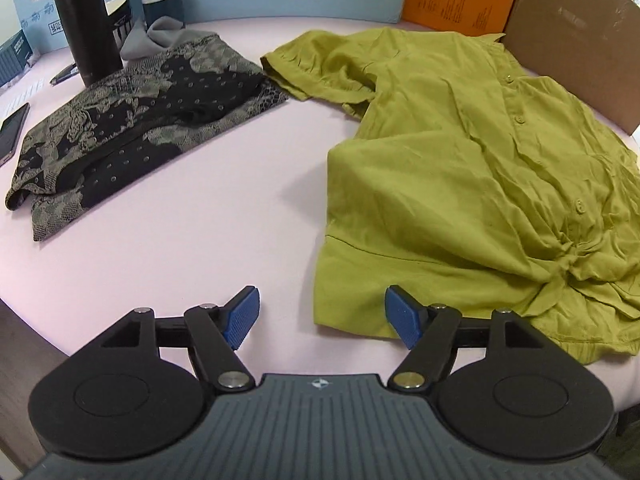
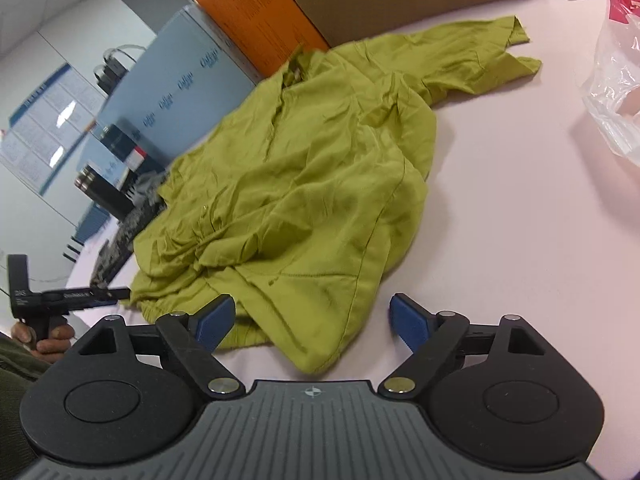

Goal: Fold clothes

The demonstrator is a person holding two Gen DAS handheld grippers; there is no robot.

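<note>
Your left gripper (image 1: 322,316) and right gripper (image 2: 312,320) both gape empty at the near hem of the shirt (image 1: 460,168), which lies spread, collar away from you, on the table (image 1: 240,200).

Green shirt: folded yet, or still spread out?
Not folded: the green shirt lies spread and rumpled on the table, sleeve out sideways, hem bunched.

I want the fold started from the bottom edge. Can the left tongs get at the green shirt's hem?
Probably yes: the left tongs are open, the green shirt hem lies just ahead, nothing between.
</note>
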